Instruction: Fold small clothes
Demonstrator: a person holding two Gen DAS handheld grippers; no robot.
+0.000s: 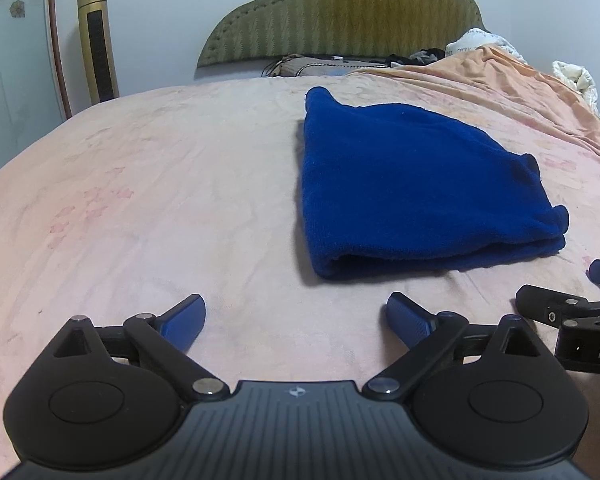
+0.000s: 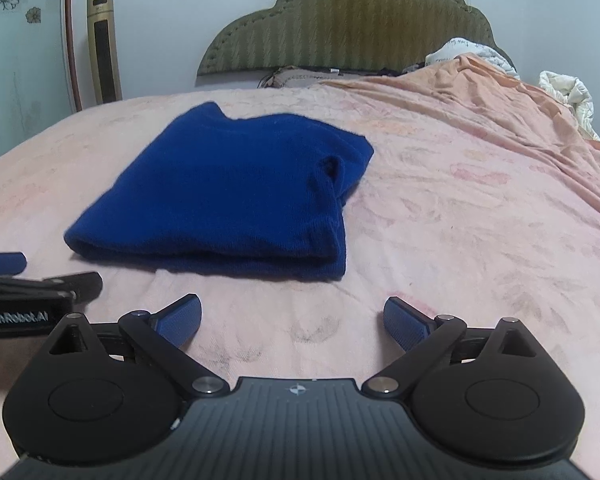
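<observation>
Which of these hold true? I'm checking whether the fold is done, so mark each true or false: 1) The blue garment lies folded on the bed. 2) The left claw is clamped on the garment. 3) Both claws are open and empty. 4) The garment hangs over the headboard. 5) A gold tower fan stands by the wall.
1) True: the blue garment lies folded on the pink bedspread.
2) False: the left claw is open, short of the garment.
3) True: the right claw is open and empty too.
4) False: it lies flat, well short of the headboard.
5) True: the gold tower fan stands there.
</observation>
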